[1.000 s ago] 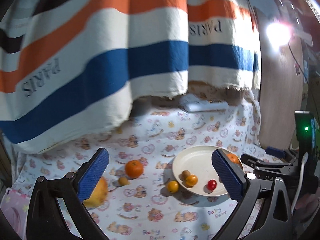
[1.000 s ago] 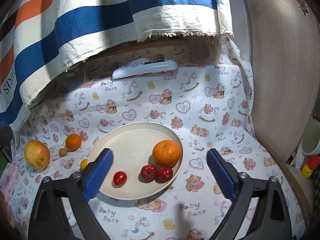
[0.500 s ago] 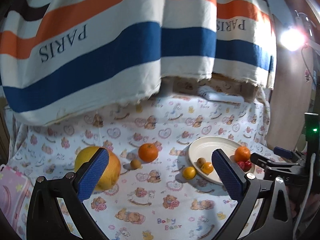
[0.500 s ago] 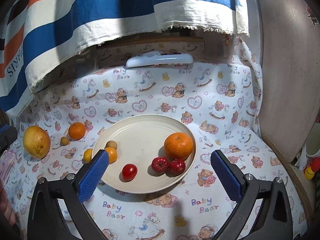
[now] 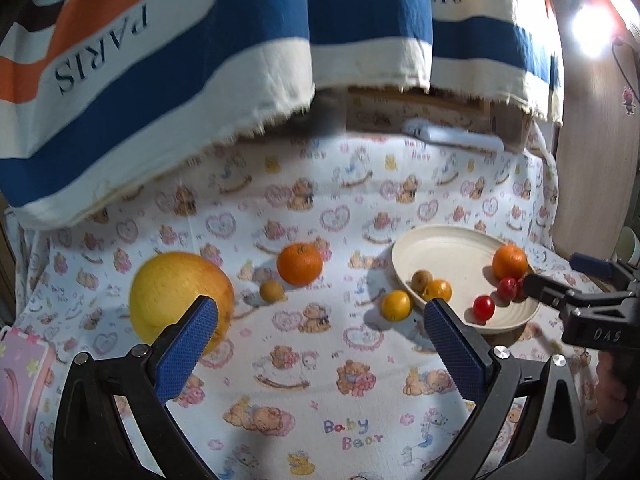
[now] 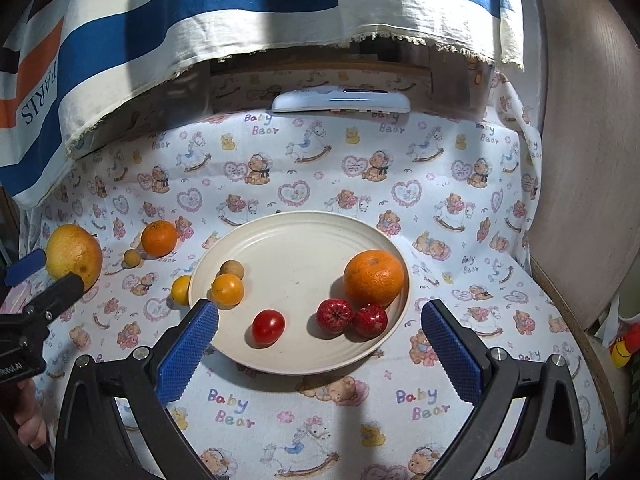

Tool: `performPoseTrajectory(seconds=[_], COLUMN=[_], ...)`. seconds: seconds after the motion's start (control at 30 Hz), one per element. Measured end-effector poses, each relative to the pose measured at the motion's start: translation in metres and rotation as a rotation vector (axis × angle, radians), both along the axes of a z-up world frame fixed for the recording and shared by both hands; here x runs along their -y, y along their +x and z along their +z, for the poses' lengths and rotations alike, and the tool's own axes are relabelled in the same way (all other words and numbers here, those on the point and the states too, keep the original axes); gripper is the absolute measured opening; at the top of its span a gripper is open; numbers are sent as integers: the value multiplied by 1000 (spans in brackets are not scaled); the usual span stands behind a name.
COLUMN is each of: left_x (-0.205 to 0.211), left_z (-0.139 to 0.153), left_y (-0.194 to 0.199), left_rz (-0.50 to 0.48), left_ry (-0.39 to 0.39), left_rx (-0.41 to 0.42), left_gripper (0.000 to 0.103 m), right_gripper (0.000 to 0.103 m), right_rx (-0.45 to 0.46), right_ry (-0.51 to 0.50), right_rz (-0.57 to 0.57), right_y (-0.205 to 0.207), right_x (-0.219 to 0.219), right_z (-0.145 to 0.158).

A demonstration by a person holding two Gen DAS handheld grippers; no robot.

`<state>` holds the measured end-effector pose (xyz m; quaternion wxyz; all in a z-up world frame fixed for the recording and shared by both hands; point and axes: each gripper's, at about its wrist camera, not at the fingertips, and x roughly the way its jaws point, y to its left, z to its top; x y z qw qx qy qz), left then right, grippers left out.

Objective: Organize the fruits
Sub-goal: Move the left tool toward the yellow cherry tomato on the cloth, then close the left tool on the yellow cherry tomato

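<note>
The left gripper holds its blue-padded fingers wide apart with nothing between them, above the bear-print cloth that covers the counter. Its left finger overlaps the near edge of a large yellow grapefruit in view; whether they touch cannot be told. Beyond lie a small brown fruit just beside a loose tangerine, and a small yellow fruit against the rim of the cream plate. The right gripper also has its fingers spread open and empty, one on each side of the near part of the plate. On the plate sit an orange, two small red fruits touching each other, a cherry tomato, a yellow-orange fruit and a brown one. At the back lies a white remote, under a striped hanging cloth.
</note>
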<state>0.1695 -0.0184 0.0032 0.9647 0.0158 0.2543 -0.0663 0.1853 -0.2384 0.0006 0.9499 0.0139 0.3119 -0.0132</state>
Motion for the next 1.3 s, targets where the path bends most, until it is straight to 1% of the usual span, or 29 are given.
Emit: performPoseTrajectory(seconds=[0.07,0.2,0.23,0.27,0.3,0.33,0.37,0.43,0.5,0.53,0.57,0.63,0.67,0.7,0.73,0.8,0.83,0.9,1.1,1.2,1.3], left_x=[-1,-2,-1,-1,1,3,4,4,6,8,11,17,21,25,32,46,52,59,64,68,70], left_z=[-1,-7,-9,-10,-10,-11,-12,-14,-15,-16,-16,-17,-17,-18,-18,-22,-25,-28,-33,-43,-46], left_y=[3,17,21,24,28,34,38,48,58,64,68,76,78,80,80,81,81,81,92,101,104], left_rz=[-7,-30,-41,-55,-64,-72,-92,-124,-115,-111,-116,-123,-126,-134,-141,-145,-152,-165,-154,-191,-201], left_ry=[-11,-39,-45,-53,-55,-58,-79,-146,-187,-204,-216,-232,-233,-220,-188,-86,-45,-10,33,25,42], left_rx=[-28,-146,-179,-206,-237,-276,-306,-365,-412,-434,-451,-475,-482,-487,-490,-498,-505,-514,-507,-539,-520], left_gripper=[102,102,101,97,88,75,70,60,54,52,52,46,45,45,45,45,42,36,36,33,33], right_gripper=[102,102,102,102,102,102,102,102,102,102,102,101,101,101,101,101,101,101,101,101,101], right_rx=[3,6,4,3,1,2,4,3,-1,0,0,1,0,1,3,8,9,14,23,21,31], right_ry=[-7,-8,-7,-7,-9,-12,-17,-29,-29,-28,-30,-33,-31,-27,-22,-11,-6,-9,-35,-40,-39], right_rz=[-4,-13,-14,-12,-9,-4,-1,8,20,21,18,11,8,3,-1,-7,-6,-6,0,-1,3], right_y=[1,2,3,3,4,4,4,4,5,5,5,6,6,6,6,5,5,4,3,3,2], right_x=[1,2,2,3,2,2,1,0,-1,0,0,1,2,3,5,8,9,9,5,4,5], right_z=[0,0,-1,-2,-2,-3,-3,-3,-3,-3,-3,-2,-2,-1,0,1,2,4,4,4,5])
